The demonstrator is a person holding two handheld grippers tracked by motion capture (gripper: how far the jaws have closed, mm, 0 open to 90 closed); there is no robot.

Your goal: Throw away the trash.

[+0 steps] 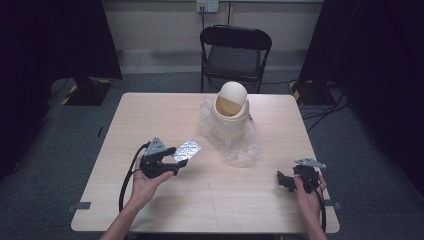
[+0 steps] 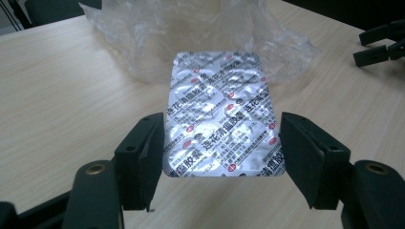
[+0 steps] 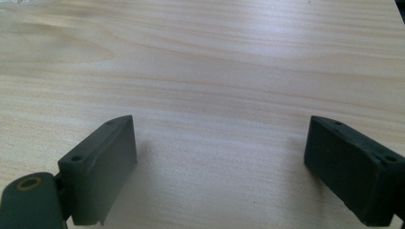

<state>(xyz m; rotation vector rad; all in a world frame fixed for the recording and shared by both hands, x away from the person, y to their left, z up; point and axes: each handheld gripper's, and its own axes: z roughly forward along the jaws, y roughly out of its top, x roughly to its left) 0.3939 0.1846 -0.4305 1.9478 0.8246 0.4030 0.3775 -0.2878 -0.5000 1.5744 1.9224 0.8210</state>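
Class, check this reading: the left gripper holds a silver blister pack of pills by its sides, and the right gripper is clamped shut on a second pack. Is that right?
Not quite. The left gripper does hold the blister pack by its sides, but the right gripper holds nothing: the right gripper view shows its jaws wide apart over the bare table.

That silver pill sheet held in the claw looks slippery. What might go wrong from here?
The left gripper pinches the pill sheet only by its two long edges, so the thin foil may bow or slip out. The small bin beyond has a swinging lid with a narrow gap; the flat sheet might catch on its rim. Loose plastic wrap lies crumpled around the bin and could snag the gripper on approach.
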